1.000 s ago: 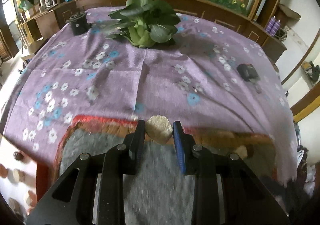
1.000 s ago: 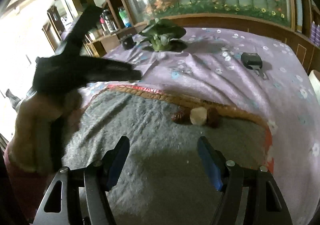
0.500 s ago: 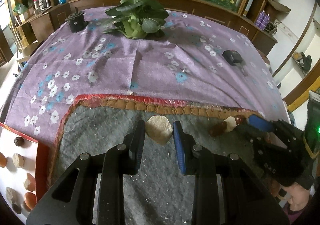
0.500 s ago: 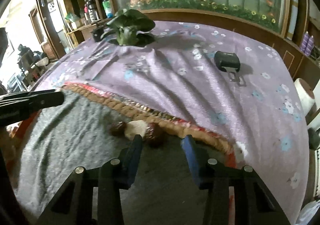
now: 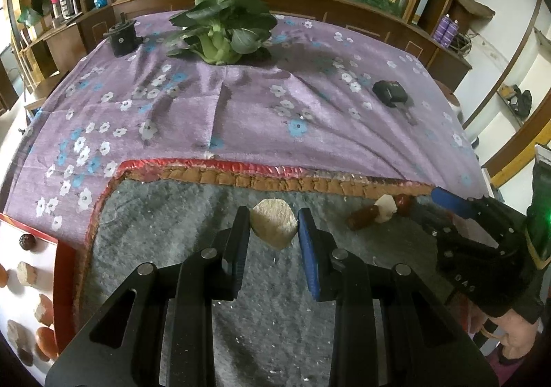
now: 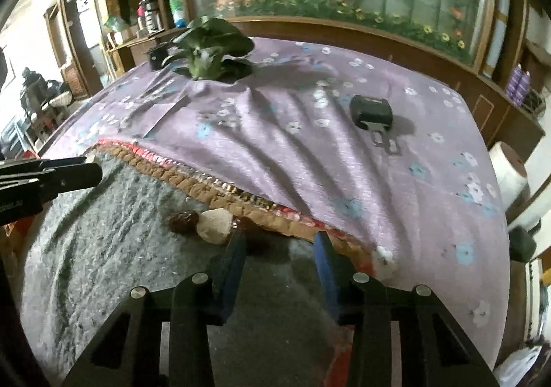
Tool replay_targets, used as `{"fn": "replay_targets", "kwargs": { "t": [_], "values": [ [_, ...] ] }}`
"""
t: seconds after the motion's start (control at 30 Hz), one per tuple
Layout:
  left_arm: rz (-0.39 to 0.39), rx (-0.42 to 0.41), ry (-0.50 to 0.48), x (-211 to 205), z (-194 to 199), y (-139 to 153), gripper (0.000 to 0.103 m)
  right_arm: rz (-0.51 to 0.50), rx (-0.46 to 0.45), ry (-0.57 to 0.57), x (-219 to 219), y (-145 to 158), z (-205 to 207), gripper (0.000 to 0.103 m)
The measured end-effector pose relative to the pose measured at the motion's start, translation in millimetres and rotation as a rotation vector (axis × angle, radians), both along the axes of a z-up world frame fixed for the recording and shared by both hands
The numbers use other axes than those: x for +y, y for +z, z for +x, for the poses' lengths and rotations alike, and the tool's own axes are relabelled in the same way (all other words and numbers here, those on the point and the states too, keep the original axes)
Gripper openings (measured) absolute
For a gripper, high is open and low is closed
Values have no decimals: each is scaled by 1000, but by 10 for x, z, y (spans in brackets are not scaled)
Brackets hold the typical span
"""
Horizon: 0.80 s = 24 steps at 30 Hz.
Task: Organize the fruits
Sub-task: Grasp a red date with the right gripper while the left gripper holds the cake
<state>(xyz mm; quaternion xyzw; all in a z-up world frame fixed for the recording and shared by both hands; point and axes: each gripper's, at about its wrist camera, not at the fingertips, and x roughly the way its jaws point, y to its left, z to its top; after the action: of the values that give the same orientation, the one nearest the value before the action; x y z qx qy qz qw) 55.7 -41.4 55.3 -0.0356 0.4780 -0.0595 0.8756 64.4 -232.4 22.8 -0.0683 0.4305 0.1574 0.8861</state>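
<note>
My left gripper (image 5: 273, 230) is shut on a pale, rough fruit chunk (image 5: 273, 226), held above the grey mat (image 5: 193, 214). At the mat's far right edge lie a dark red date (image 6: 182, 221), a pale chunk (image 6: 215, 225) and a second dark fruit (image 6: 246, 226). My right gripper (image 6: 279, 249) stands right behind them with its jaws closing. The second dark fruit sits at the tip of its left finger, and only mat shows between the pads. The left wrist view shows that gripper's blue finger (image 5: 447, 202) next to the same group (image 5: 384, 209).
A white tray with a red rim (image 5: 63, 270) at the left holds several fruit pieces. On the purple flowered cloth (image 5: 310, 132) lie a bok choy (image 5: 220, 32), a black cylinder (image 5: 122, 39) and a black buckle (image 5: 391, 94). A paper roll (image 6: 509, 173) stands off the table's right side.
My right gripper has swung right and down to the three fruits, and its jaws have narrowed a lot. The left gripper shifted a little with the pale chunk still in it.
</note>
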Motion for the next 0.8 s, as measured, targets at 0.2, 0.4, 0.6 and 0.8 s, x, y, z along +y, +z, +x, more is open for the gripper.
{"fn": "replay_targets", "kwargs": {
  "t": [0.2, 0.4, 0.6, 0.8],
  "values": [
    [-6, 1, 2, 0, 0, 6, 27, -92, -13, 44, 134, -75, -41, 39],
    [-1, 5, -11, -27, -37, 13, 27, -122, -28, 118, 209, -139, 14, 39],
    [-5, 9, -8, -30, -34, 9, 27, -85, -4, 155, 126, -106, 35, 35],
    [-7, 20, -15, -64, -28, -21, 27, -208, -60, 211, 308, -146, 14, 35]
  ]
}}
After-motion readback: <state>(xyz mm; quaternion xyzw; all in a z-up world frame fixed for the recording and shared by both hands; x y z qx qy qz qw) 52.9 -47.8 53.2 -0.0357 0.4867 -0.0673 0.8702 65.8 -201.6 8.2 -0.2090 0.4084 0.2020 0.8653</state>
